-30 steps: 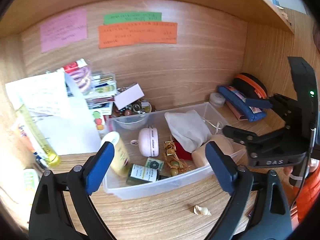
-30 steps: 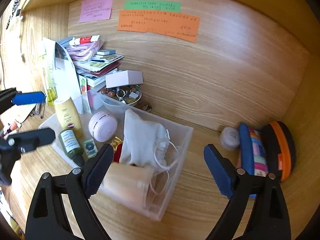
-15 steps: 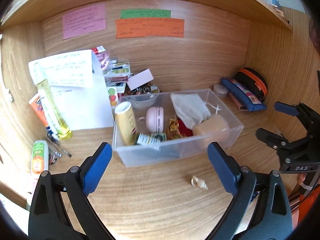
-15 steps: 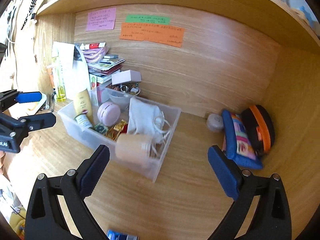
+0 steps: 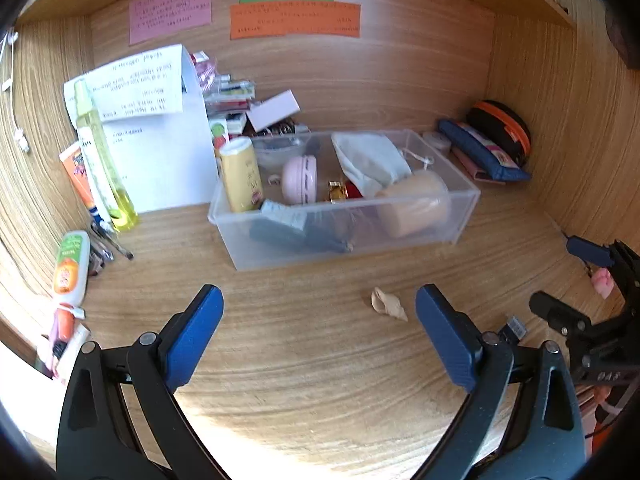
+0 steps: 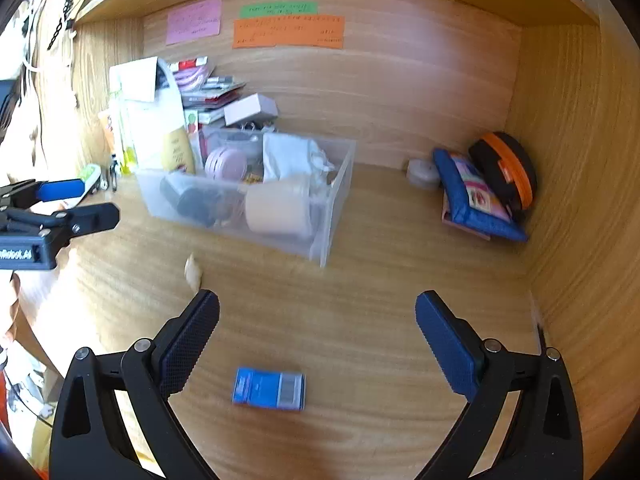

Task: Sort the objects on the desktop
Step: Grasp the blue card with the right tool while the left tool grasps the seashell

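A clear plastic bin [image 5: 460, 216] stands on the wooden desk and holds a yellow bottle [image 5: 240, 176], a pink round case [image 5: 300, 180], a white cloth pouch [image 5: 368, 160], a beige cylinder [image 5: 416, 204] and a dark bottle. A small seashell [image 5: 386, 304] lies loose in front of the bin, just left of my left gripper's right finger. My left gripper [image 5: 316, 300] is open and empty over bare desk. My right gripper [image 6: 317, 304] is open too, with a small blue box [image 6: 269, 389] lying flat on the desk between and below its fingers. The bin [image 6: 332, 216] sits ahead of it.
A blue pencil case [image 6: 476, 200], a black and orange round case [image 6: 504, 172] and a small round jar [image 6: 422, 172] sit in the back right corner. Papers, a yellow-green bottle [image 5: 100, 152], tubes and pens crowd the left wall. Wooden walls close in the back and both sides.
Both grippers have drawn back from the bin, which now looks smaller and farther off. The blue box has come into the right wrist view. Both sets of jaws stand slightly wider.
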Action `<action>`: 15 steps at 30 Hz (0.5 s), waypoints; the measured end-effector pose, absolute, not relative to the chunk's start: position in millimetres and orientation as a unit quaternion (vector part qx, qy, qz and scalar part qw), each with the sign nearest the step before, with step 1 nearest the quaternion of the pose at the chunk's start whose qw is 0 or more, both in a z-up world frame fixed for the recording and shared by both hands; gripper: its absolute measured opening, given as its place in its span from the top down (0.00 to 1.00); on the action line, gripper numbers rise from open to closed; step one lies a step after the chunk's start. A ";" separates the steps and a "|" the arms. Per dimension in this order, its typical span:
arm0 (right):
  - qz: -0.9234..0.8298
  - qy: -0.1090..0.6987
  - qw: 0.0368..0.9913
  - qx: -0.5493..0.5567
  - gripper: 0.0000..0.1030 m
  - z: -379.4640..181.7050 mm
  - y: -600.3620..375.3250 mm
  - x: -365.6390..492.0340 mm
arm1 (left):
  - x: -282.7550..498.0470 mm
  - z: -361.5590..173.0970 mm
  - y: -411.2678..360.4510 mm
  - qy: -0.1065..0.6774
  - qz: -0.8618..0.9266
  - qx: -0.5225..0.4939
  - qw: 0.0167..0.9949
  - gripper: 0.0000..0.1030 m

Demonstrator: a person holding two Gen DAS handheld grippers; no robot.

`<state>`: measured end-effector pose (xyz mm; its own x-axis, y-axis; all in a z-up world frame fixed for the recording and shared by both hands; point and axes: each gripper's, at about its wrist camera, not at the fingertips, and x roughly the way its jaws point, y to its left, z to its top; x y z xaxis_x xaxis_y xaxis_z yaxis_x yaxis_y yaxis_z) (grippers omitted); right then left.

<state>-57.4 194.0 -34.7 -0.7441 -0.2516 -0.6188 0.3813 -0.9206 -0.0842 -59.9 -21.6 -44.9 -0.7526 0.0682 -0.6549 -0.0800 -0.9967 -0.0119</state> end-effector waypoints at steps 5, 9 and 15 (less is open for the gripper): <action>-0.921 0.098 0.178 0.331 0.06 -49.6 196.5 -43.1 | -57.7 -62.3 -13.4 0.007 0.929 -0.367 0.047 0.05; -0.916 0.103 0.181 0.342 0.09 -62.7 196.3 -34.6 | -58.0 -78.6 -7.6 0.006 0.922 -0.384 0.058 0.05; -0.904 0.094 0.195 0.369 0.26 -79.8 197.7 -33.7 | -60.7 -95.9 3.2 0.017 0.912 -0.404 0.065 0.05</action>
<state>-33.7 197.7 -79.8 -0.6513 -0.2827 -0.7042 0.4216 -0.9064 -0.0260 -60.7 3.2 -95.9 -0.6648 0.1051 -0.7396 -0.1325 -0.9909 -0.0217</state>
